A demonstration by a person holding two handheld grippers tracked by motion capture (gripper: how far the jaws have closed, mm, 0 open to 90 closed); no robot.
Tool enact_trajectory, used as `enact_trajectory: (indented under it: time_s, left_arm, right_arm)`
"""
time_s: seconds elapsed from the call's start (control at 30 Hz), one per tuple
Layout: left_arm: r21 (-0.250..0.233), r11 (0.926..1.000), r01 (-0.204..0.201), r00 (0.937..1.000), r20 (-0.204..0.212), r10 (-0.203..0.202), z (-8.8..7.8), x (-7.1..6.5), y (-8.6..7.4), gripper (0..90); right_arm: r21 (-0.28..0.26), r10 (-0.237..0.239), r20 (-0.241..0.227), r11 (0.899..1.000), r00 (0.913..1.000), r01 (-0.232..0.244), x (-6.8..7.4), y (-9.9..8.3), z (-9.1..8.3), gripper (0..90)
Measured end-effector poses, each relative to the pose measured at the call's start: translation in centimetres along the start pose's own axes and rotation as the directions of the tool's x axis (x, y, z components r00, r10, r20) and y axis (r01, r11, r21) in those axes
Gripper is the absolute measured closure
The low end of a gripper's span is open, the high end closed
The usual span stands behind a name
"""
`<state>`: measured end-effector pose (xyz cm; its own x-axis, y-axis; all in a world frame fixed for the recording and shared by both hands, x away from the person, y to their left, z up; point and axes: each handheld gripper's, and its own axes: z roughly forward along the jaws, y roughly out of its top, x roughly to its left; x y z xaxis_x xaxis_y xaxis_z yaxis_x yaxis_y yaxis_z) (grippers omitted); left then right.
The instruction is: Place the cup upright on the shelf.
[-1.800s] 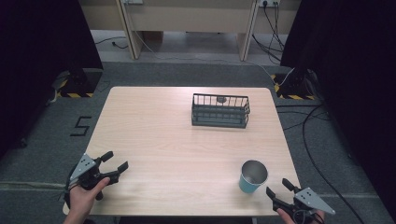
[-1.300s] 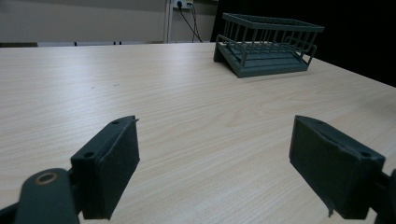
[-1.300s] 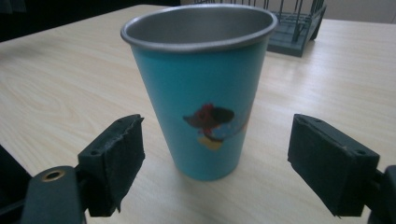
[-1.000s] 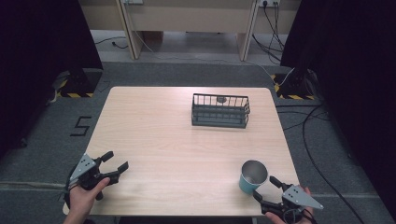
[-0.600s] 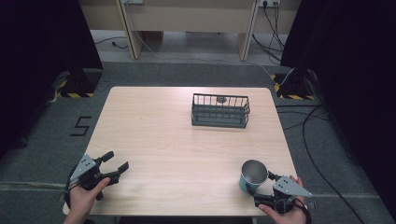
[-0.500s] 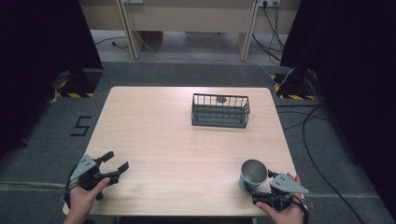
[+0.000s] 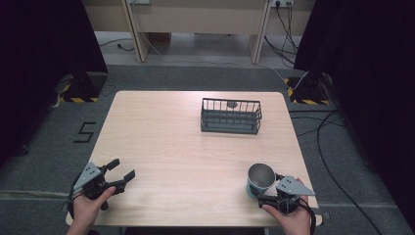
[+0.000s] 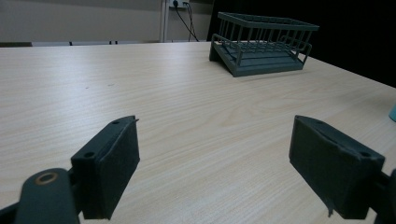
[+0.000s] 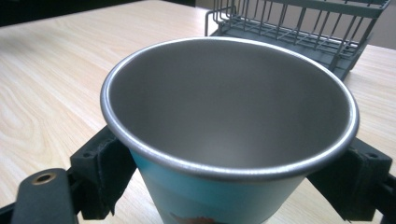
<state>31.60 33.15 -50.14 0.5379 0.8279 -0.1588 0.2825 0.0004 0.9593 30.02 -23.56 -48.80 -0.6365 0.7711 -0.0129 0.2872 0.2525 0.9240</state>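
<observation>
A metal cup [image 7: 259, 177] with a teal outside stands upright near the table's front right corner. My right gripper [image 7: 267, 190] is open, with one jaw on each side of the cup's lower wall. In the right gripper view the cup [image 9: 229, 107] is empty and sits between the pads [image 9: 105, 172], at about full spread. My left gripper [image 7: 122, 169] rests open at the front left of the table, nothing between its jaws. The left gripper view shows its pads [image 8: 109, 170] wide apart over bare wood.
A dark wire basket [image 7: 230, 117] stands at the back right of the table [image 7: 161, 137], also seen as the basket [image 8: 264, 46] and the basket [image 9: 303, 28] behind the cup. Cables trail on the floor to the right.
My right gripper moved from off the table's front right corner leftward and forward until its jaws came around the cup. The left gripper stayed still.
</observation>
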Motion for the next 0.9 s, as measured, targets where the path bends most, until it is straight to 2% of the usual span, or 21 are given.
enact_trajectory:
  time_s: [0.3,0.5,0.73,0.9]
  left_arm:
    - [-0.002,1.0,0.001,1.0,0.004,-0.001,0.0,-0.1,0.0,15.5]
    - [-0.002,1.0,0.001,1.0,0.005,-0.001,0.0,-0.1,0.0,15.5]
    - [-0.003,1.0,0.002,1.0,0.006,-0.002,0.0,-0.1,0.0,15.5]
    - [-0.002,1.0,0.001,1.0,0.007,-0.001,0.0,-0.1,0.0,15.5]
  right_arm:
    - [-0.071,0.041,0.006,0.997,0.9991,-0.041,-0.3,1.1,0.1,15.6]
    - [-0.099,0.037,0.038,0.995,0.9986,-0.033,-0.6,2.0,0.4,15.6]
    - [-0.12,0.023,0.05,0.993,0.9985,-0.017,-0.9,3.2,0.8,15.7]
    - [-0.141,0.035,0.055,0.99,0.9979,-0.027,-1.2,4.3,1.2,15.6]
